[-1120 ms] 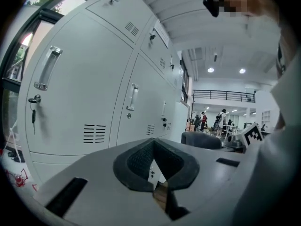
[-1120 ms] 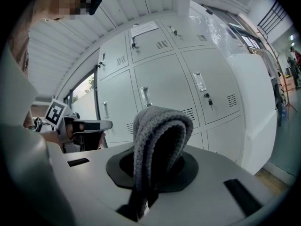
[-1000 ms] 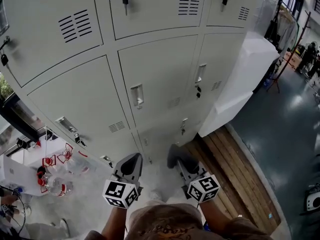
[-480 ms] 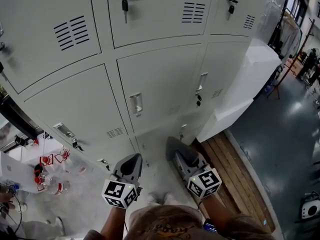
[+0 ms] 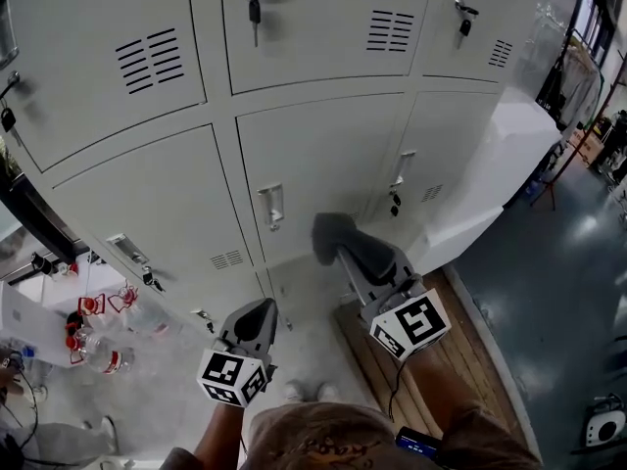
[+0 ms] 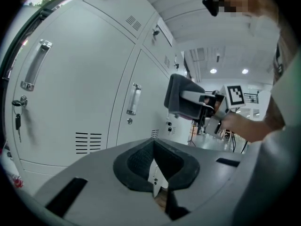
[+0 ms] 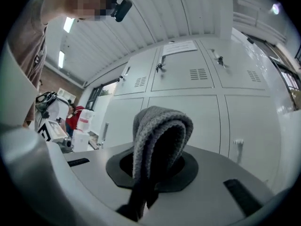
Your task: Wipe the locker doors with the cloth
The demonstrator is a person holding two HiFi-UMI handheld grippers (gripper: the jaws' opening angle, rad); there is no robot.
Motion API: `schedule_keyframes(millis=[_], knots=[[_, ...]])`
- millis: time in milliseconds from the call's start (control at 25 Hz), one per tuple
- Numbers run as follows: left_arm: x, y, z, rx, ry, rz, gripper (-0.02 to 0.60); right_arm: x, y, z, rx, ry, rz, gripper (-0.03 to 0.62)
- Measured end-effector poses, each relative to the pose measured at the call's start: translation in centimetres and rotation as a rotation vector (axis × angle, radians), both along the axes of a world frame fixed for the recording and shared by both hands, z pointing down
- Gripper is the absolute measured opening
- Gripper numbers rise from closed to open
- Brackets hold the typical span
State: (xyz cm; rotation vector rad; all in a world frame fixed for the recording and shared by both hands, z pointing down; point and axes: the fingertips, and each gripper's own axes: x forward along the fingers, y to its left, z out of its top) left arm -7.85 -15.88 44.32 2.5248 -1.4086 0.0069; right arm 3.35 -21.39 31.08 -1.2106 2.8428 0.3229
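Note:
A grey cloth is folded over the tip of my right gripper, which is shut on it and raised in front of the lower middle locker door; whether the cloth touches the door cannot be told. In the right gripper view the cloth drapes over the jaws and hides the right gripper. My left gripper hangs lower, near the floor by the bottom lockers, shut with nothing in it. In the left gripper view the left gripper shows closed pads, and the cloth appears beyond, beside a door handle.
Grey lockers fill the wall, with recessed handles, vents and keys hanging in locks. Clear bottles with red caps stand on the floor at left. A white cabinet and wooden boards lie to the right.
My right gripper has risen with the cloth from near the floor up toward the lower middle locker door. The left gripper has stayed about where it was.

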Motion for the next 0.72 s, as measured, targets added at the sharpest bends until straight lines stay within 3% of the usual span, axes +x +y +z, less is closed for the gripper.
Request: schedule_keyframes(millis=[320, 720], knots=[[0.5, 0.3, -0.4, 0.008, 0.001, 0.003, 0.000, -2.5, -3.1, -10.0, 0.241, 0.076, -0.008, 0.034], [0.4, 0.4, -0.9, 0.025, -0.003, -0.004, 0.000, -6.5, -4.5, -17.8, 0.454, 0.214, 0.058, 0.034]])
